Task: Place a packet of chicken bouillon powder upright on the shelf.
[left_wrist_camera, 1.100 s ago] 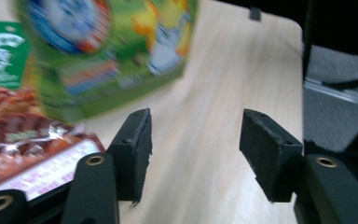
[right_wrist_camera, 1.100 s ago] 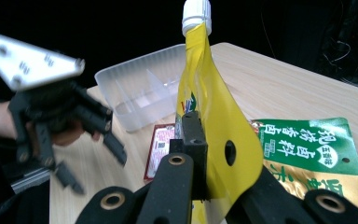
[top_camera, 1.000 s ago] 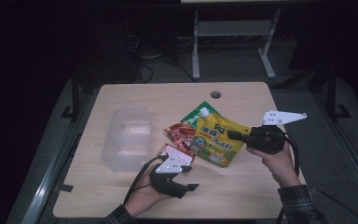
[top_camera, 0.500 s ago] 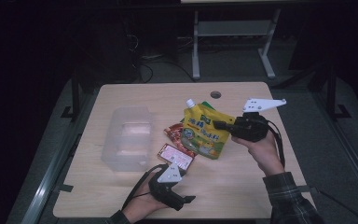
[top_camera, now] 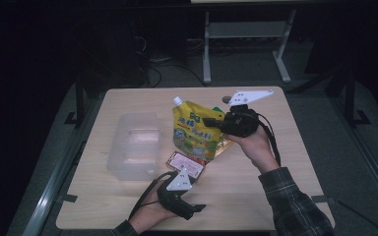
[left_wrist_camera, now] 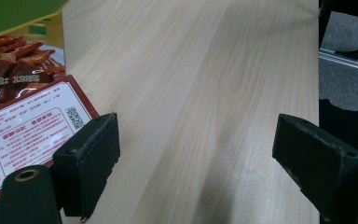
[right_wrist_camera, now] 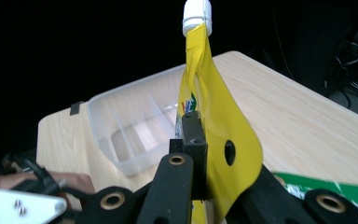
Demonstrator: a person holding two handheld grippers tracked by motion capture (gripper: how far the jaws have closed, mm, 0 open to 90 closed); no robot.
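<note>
over on the left sits the clear plastic bin (top_camera: 134, 147), open side up and bare inside, ready to take whatever comes its way. just right of it, near the front edge, the left gripper (top_camera: 197, 208) rests low on the table (top_camera: 256, 196) in the person's hand, its jaws having just been opening and now standing wide with nothing but bare wood between them; the red snack packet (top_camera: 187, 164) lies flat beside one jaw, let go and not pinched. moving right, the yellow spouted pouch (top_camera: 197, 132) is up off the table, held nearly upright with its white cap (right_wrist_camera: 196, 15) on top, above the red packet and just right of the bin. the right gripper (top_camera: 211, 123) has its jaws clamped tight on the pouch's side edge, a grip that lets the pouch hang straight. my read: it's being carried over for a drop into the bin.
</note>
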